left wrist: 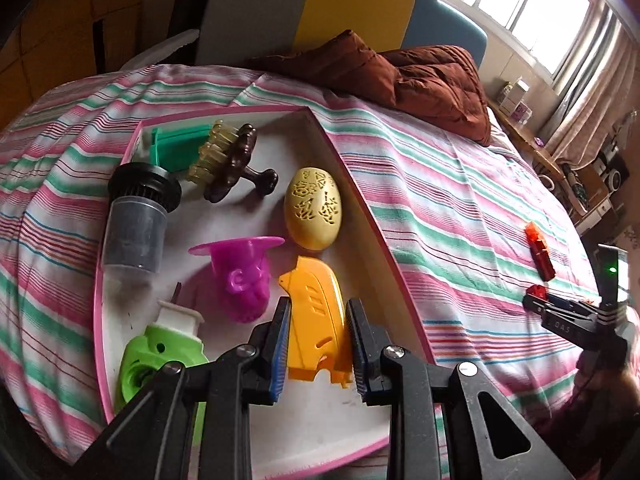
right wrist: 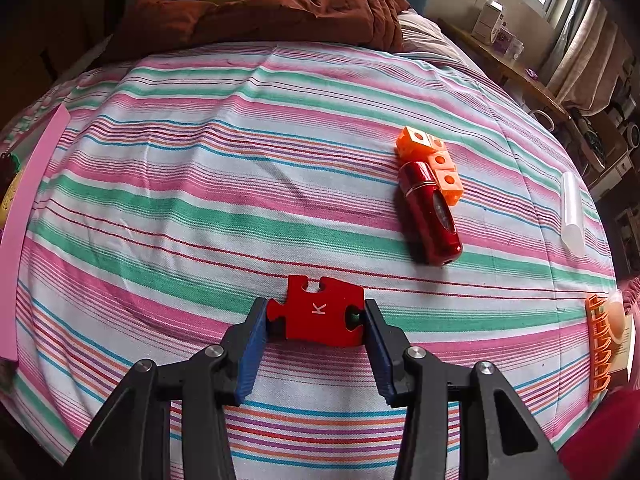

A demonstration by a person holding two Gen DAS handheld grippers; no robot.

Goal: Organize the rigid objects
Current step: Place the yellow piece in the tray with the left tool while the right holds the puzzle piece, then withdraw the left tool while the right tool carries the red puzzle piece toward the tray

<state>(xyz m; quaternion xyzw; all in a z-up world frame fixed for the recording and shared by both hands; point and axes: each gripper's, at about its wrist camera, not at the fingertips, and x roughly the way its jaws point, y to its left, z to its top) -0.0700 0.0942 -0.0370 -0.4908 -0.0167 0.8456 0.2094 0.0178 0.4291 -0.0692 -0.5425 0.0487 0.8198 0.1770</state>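
Observation:
My left gripper (left wrist: 318,312) is over the pink-rimmed white tray (left wrist: 360,216), its jaws close on either side of a yellow-orange plastic shell (left wrist: 316,320); I cannot tell if they grip it. The tray also holds a yellow perforated egg (left wrist: 314,214), a magenta piece (left wrist: 244,276), a dark jar (left wrist: 136,220), a brown brush (left wrist: 232,164), a green piece (left wrist: 176,148) and a lime-green object (left wrist: 156,364). My right gripper (right wrist: 316,312) is shut on a red puzzle piece (right wrist: 320,312) marked K, low over the striped bedsheet (right wrist: 200,200). It also shows at the right of the left wrist view (left wrist: 536,296).
A red cylinder (right wrist: 434,216) and orange cubes (right wrist: 430,156) lie on the sheet ahead right. A translucent tube (right wrist: 572,212) and an orange comb-like piece (right wrist: 598,344) lie at the right edge. A brown quilt (right wrist: 280,12) is piled at the head. The tray's pink wall (right wrist: 24,208) is far left.

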